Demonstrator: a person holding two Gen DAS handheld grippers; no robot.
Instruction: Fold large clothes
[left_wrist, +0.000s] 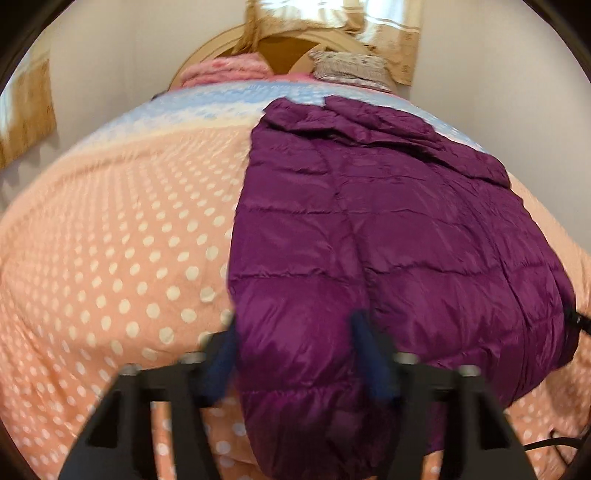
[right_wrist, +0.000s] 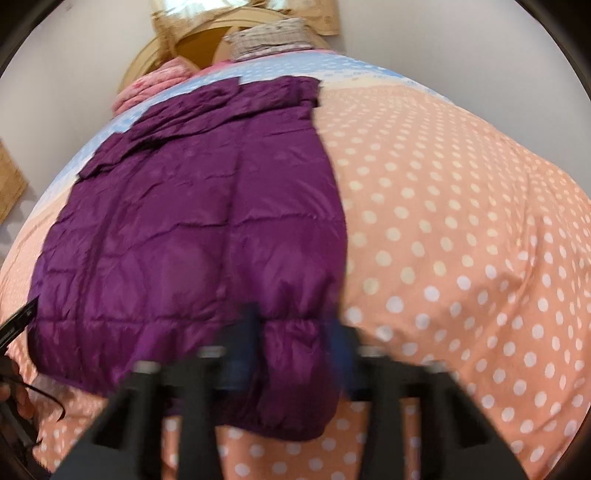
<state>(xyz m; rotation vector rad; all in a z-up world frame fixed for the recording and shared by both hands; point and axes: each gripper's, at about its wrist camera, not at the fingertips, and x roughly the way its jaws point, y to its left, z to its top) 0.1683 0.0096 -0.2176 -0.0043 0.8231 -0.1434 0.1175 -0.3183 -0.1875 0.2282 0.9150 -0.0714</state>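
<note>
A purple quilted jacket (left_wrist: 373, 236) lies on the polka-dot bedspread (left_wrist: 122, 240); left gripper (left_wrist: 295, 350) and right gripper (right_wrist: 295, 332) straddle its near hem, fingers spread, grip blurred and unclear.

A bed (left_wrist: 110, 240) fills the frame, covered by a peach polka-dot duvet turning pale blue toward the top. A purple quilted jacket (left_wrist: 388, 240) lies flat right of centre. Pillows (left_wrist: 347, 68) sit at the upper edge.
</note>
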